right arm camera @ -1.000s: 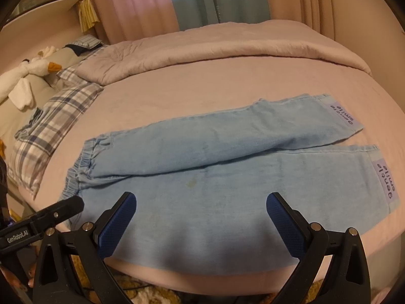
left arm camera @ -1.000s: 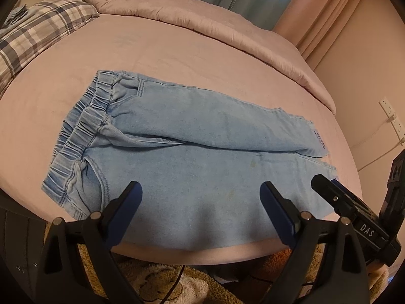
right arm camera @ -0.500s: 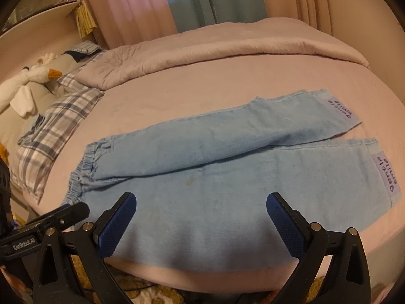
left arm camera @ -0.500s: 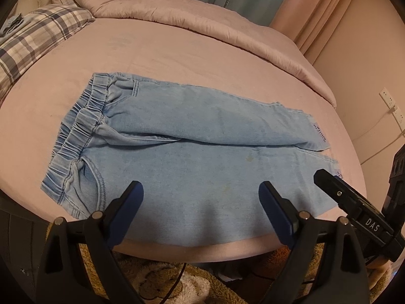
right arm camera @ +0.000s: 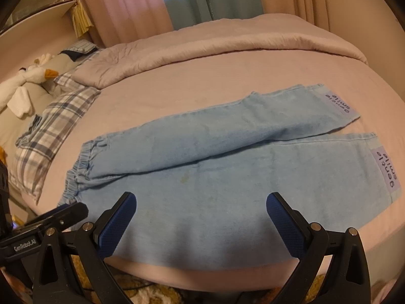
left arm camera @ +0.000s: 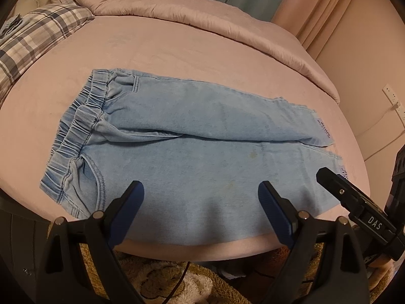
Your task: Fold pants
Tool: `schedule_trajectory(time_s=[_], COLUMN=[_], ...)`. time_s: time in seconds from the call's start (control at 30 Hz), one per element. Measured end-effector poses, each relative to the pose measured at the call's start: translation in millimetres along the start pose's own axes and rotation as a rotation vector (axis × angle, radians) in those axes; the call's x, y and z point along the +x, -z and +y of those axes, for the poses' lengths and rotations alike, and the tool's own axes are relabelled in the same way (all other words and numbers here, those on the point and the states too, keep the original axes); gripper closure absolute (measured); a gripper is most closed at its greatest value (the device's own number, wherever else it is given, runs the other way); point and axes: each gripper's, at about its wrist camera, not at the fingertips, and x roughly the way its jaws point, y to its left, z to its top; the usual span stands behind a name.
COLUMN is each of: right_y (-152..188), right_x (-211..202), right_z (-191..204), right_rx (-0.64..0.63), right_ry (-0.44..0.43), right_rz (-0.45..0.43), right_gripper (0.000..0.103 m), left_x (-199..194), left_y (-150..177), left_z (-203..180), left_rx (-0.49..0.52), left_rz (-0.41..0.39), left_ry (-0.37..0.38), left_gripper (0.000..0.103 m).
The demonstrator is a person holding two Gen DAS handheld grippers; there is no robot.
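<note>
Light blue denim pants (left arm camera: 192,147) lie flat on the pink bed (left arm camera: 177,48), elastic waistband (left arm camera: 81,126) at the left, both legs running right. The far leg lies slightly over the near one. Purple hem labels (right arm camera: 387,169) show at the leg ends in the right wrist view, where the pants (right arm camera: 227,167) fill the middle. My left gripper (left arm camera: 201,202) hangs open above the near edge of the near leg, nothing between its blue pads. My right gripper (right arm camera: 201,215) is open too, over the same near edge, further toward the hems. Each gripper's side shows in the other's view.
A folded pink duvet (left arm camera: 202,17) lies along the far side of the bed. A plaid pillow (left arm camera: 33,38) and a white plush toy (right arm camera: 22,86) sit at the left. Curtains (right arm camera: 177,0) hang behind. A patterned rug (left arm camera: 162,278) covers the floor below the bed's near edge.
Both views have shifted very slightly; the pants lie as before and both grippers stay open over the near edge.
</note>
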Motion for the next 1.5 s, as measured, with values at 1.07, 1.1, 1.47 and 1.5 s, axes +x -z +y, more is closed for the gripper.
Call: schedule_trajectory(time_s=[1.07, 1.1, 1.47, 1.5], right_y=[1, 1, -3, 0], right_x=[2, 2, -17, -23], right_z=[-10, -10, -104, -128], right_rx=[0.036, 0.037, 0.3, 0.363], right_ry=[0.007, 0.008, 0.116, 0.14], right_rz=[0.015, 0.014, -0.024, -0.034], right_gripper=[0.001, 0.001, 0.012, 0.015], left_x=[8, 8, -10, -11], left_y=[0, -1, -16, -15], left_z=[-3, -1, 107, 122], left_rx=[0.015, 0.009, -0.226, -0.264], left_rz=[0.035, 0.031, -0.045, -0.046], left_ry=[-0.015, -0.017, -0.146, -0.172], left_gripper=[0.013, 0.013, 0.013, 0.013])
